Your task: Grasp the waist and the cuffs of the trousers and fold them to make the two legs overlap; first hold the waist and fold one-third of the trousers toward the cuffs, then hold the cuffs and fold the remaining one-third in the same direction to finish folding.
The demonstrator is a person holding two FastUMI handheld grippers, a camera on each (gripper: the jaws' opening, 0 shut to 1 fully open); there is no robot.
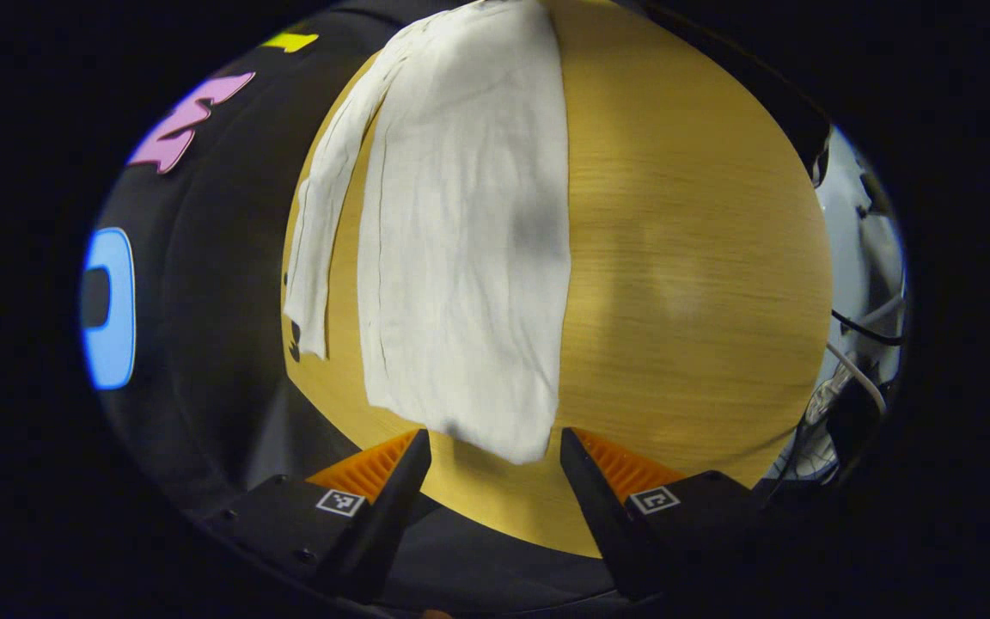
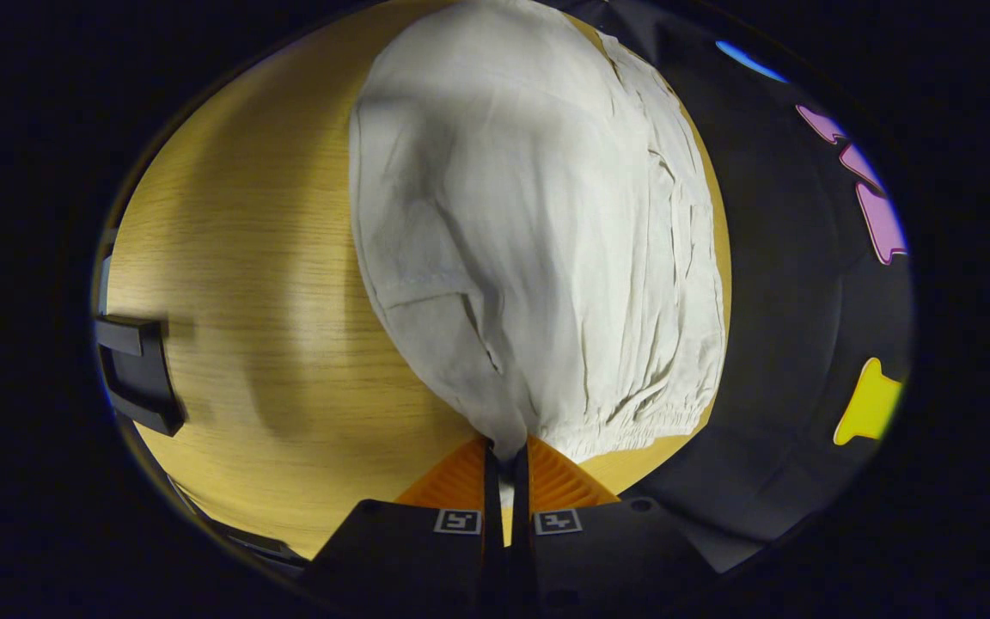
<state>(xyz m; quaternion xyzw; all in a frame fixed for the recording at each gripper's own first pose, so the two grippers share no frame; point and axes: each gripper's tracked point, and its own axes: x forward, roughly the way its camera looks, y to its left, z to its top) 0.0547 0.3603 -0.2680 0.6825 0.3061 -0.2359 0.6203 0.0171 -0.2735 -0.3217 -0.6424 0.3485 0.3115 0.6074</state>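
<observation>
trousers (image 2: 538, 232) on table (image 2: 254, 284) | right gripper (image 2: 505, 456) pinching waist | left gripper (image 1: 495, 451) spread at cuff

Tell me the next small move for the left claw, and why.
Probably ease the left claw forward and close on the trouser cuff. Its jaws stand open astride that edge, gripping nothing, while the right claw is already shut on the waist.
</observation>
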